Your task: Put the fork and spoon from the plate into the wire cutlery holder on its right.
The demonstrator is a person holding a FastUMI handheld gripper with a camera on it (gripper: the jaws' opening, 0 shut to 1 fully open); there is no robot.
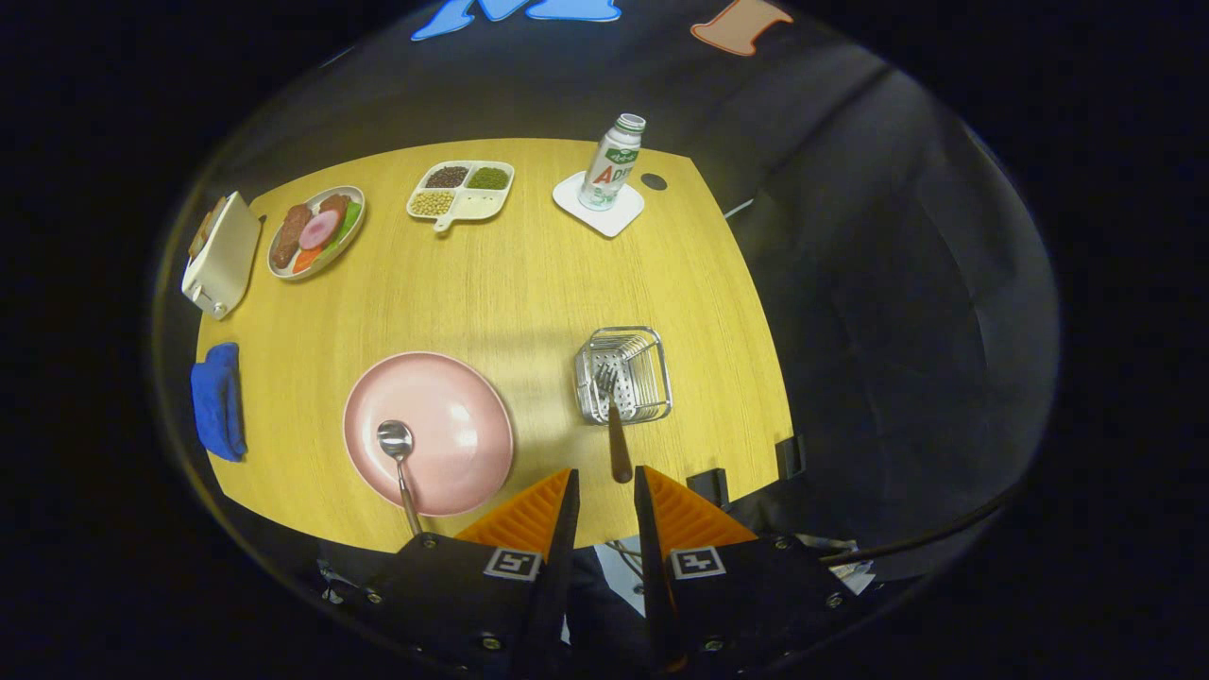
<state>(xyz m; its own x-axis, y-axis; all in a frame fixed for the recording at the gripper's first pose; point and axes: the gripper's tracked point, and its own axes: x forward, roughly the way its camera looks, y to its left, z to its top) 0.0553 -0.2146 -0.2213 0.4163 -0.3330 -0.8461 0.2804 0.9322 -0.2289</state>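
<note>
The claw (604, 482) stands a little open and holds nothing; the gap between its fingers is bare. Just ahead of them the fork (616, 425) leans in the wire holder (623, 375), tines down inside, handle sticking out over the near rim toward the fingers. The spoon (400, 463) lies on the pink plate (444, 416) to the left, its handle over the plate's near edge. Both sit on the desk (491, 283).

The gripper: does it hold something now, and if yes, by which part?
Nothing is held. The gripper is open; the fork stands in the wire cutlery holder, its handle end just ahead of the fingers, untouched.
</note>
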